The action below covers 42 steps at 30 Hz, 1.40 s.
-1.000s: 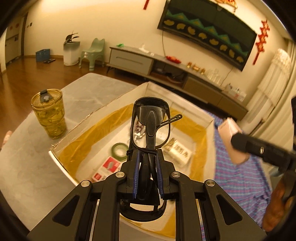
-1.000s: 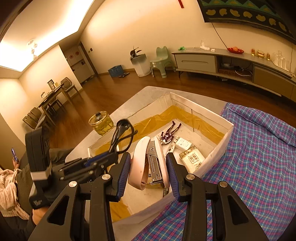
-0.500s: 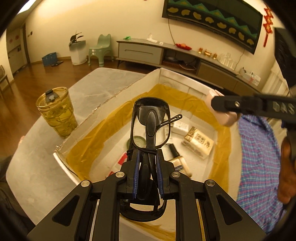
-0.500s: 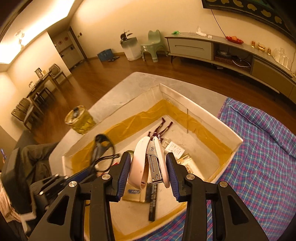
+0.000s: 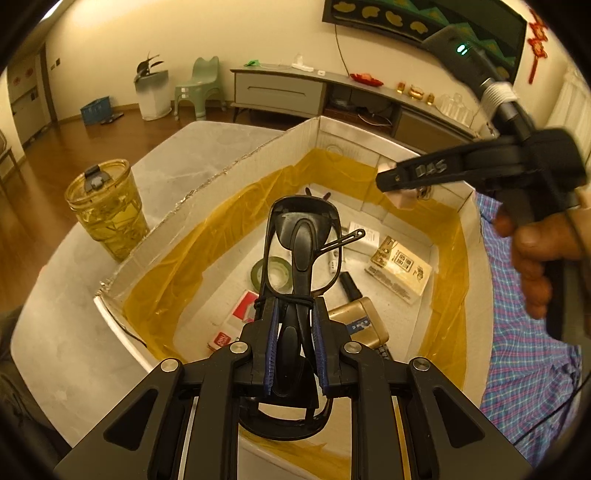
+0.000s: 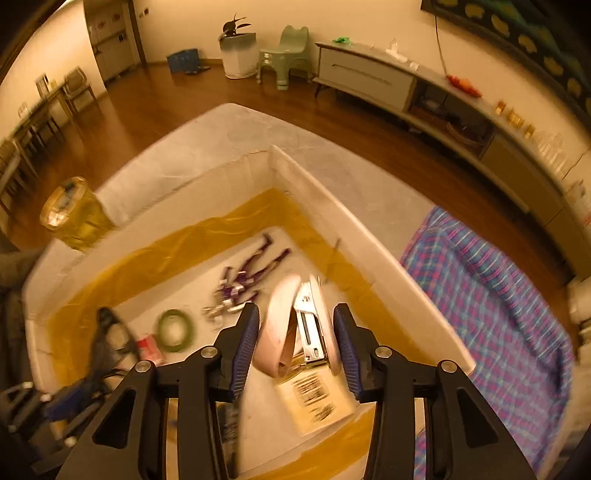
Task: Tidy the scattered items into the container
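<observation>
While left gripper (image 5: 295, 332) fingers clamp glasses (image 5: 301, 243), right gripper (image 6: 297, 336) fingers clamp stapler (image 6: 295, 321) above box (image 6: 332, 206).

A home's living room: wood floor (image 6: 122, 122), a long low cabinet (image 5: 280, 92) under a wall hanging (image 5: 413, 18), a small green chair (image 5: 199, 86) by a white bin (image 5: 153, 94). Dining chairs (image 6: 79, 86) stand off to the side. Red festive ornaments (image 5: 537, 40) hang on the wall.
</observation>
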Motion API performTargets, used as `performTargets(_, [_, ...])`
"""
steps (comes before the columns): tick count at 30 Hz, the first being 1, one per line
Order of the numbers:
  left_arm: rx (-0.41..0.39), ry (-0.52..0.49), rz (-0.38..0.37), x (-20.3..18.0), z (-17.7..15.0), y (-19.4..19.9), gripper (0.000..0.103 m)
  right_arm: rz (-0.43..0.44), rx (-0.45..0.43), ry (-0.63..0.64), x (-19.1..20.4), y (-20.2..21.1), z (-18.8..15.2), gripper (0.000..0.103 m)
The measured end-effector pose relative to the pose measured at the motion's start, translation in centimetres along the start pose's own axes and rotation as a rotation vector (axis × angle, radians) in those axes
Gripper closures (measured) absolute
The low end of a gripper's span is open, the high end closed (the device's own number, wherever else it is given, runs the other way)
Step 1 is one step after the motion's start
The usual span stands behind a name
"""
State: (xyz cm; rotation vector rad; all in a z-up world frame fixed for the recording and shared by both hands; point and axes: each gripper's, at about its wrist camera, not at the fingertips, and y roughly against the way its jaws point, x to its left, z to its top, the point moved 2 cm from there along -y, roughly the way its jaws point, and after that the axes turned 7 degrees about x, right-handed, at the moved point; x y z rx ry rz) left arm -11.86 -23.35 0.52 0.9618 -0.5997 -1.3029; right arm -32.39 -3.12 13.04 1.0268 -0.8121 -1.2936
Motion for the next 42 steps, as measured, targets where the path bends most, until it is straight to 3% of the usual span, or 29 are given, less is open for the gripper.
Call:
performTargets(2, [-0.014, 0.014, -0.008, 0.2, 0.1, 0.3, 0.057, -0.048, -0.009, 0.007, 0.0, -0.2, 0.0, 0.045])
performTargets(3, [-0.02, 0.016, -0.004, 0.2, 0.1, 0.4, 0.056, -0.054, -0.014, 0.009, 0.1, -0.2, 0.0, 0.041])
performTargets(9, [-0.014, 0.034, -0.011, 0.6, -0.4, 0.5, 0.056, -0.04, -0.013, 0.001, 0.2, 0.4, -0.5, 0.038])
performTargets(17, [-0.065, 0.031, -0.013, 0.6, -0.8, 1.6, 0.056, 0.021, 0.007, 0.005, 1.5, 2.2, -2.4, 0.032])
performTargets(25, [-0.118, 0.01, 0.013, 0.1, -1.5, 2.4, 0.051, 0.041, 0.018, 0.158, 4.9, 5.8, -6.1, 0.025])
performTargets(30, [-0.156, 0.02, -0.032, -0.2, -2.7, 3.3, 0.048, 0.004, 0.01, 0.231, 5.7, 7.8, -8.5, 0.025])
performTargets(37, [-0.194, 0.026, -0.073, -0.6, -3.4, 4.1, 0.047, 0.059, 0.038, 0.275, 5.8, 9.4, -11.9, 0.025])
performTargets(42, [-0.188, 0.015, -0.077, -1.1, -3.5, 4.1, 0.047, 0.047, 0.065, 0.309, 5.9, 9.7, -13.7, 0.025])
